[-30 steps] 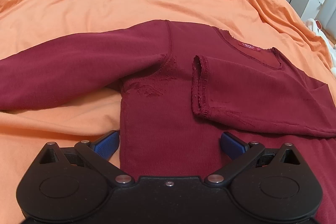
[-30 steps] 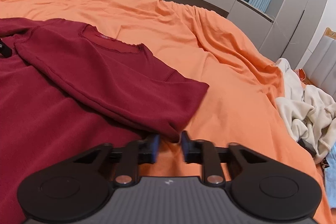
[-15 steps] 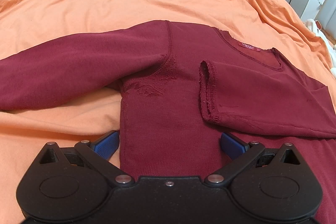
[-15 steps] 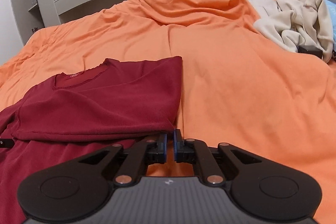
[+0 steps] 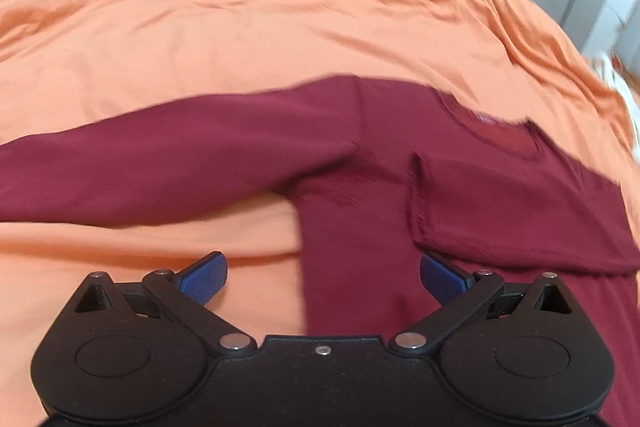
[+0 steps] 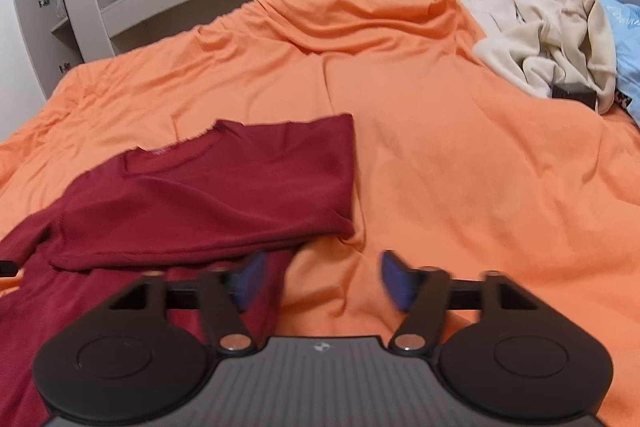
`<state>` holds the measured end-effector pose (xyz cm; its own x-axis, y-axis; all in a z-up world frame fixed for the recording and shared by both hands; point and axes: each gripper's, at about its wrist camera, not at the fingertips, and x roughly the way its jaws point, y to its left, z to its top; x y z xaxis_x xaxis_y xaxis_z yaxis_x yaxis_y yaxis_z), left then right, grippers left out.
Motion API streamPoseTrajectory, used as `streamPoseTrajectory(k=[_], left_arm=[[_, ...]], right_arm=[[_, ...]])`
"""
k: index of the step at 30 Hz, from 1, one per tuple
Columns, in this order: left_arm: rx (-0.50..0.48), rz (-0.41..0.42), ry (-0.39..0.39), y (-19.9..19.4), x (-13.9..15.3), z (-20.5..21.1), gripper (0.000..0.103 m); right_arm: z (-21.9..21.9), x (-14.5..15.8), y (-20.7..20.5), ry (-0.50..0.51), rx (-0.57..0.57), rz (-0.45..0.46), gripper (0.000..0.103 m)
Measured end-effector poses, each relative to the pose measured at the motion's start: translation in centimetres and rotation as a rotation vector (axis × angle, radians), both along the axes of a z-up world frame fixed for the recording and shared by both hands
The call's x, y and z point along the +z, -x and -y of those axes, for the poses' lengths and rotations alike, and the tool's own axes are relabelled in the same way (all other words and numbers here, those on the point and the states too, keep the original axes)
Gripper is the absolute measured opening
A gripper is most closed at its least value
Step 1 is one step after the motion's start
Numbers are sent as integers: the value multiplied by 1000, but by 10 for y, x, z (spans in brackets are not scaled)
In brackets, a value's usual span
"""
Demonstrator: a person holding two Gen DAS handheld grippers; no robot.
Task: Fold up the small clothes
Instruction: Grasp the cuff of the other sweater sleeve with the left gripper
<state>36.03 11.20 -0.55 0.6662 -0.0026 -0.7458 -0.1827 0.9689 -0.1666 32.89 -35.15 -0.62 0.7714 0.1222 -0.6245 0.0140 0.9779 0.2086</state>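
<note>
A dark red long-sleeved top (image 5: 360, 211) lay flat on the orange bed cover (image 5: 248, 39), filling the middle and right of the left wrist frame. One sleeve (image 5: 160, 163) stretched out toward the left edge of the frame; the other sleeve (image 5: 520, 223) was folded across the chest, below the neckline (image 5: 492, 131). The left gripper (image 5: 322, 277) stood wide apart, holding nothing, over the top's side edge. In the right wrist frame the right gripper (image 6: 320, 281) was also spread wide and empty, just beside the folded corner. A cream garment pile (image 6: 548, 35) sat at the upper right.
</note>
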Motion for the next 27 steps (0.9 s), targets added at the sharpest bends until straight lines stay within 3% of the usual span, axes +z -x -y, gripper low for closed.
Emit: streamPoseTrajectory(k=[1,5,11,19,27], left_arm=[[22,7,16,4,3,-10,102],[122,20,73,20,6,-52,102],[244,74,122,49,9,-112,102],[366,216,267,82,13,-179,102],[615,339,357,99,6,-223,102]], right_arm=[[-1,3,2,-8,3,9,92],[-8,9,5,-33,39,32,102],[-25,10,5,-20,99,34,103],[-38,5,5,-24,137,15,103],[-48,-2,3,-30,184,-5,103]])
